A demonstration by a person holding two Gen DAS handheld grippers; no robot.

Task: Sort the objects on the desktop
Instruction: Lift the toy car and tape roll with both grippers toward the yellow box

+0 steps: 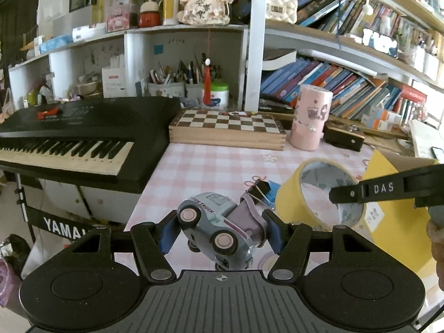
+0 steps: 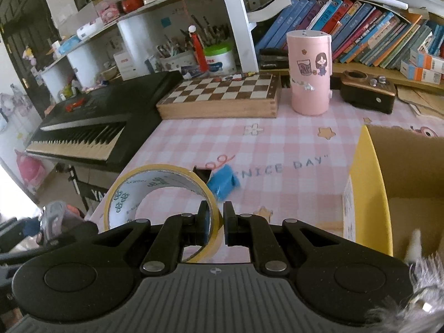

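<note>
Left jaws [image 1: 219,229] clamped across a tilted grey toy truck [image 1: 215,226], held above the worktop [image 1: 211,166]. Right jaws [image 2: 216,223] pinched shut on the wall of a yellow tape roll [image 2: 155,194], likewise lifted. Binder clip [image 1: 259,187] and blue piece [image 2: 223,181] waiting at twelve o'clock. Yellow cardboard box [image 2: 369,172] at three o'clock. Risks: truck twisting free of its skewed grip; thin tape wall slipping; tools colliding, being close.

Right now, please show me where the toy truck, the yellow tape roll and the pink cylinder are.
toy truck [image 1: 215,226]: left wrist view, on its grey side between the wheels.
yellow tape roll [image 2: 166,169]: right wrist view, on the upper yellow rim.
pink cylinder [image 2: 309,83]: right wrist view, on the middle of its pink wall.
</note>
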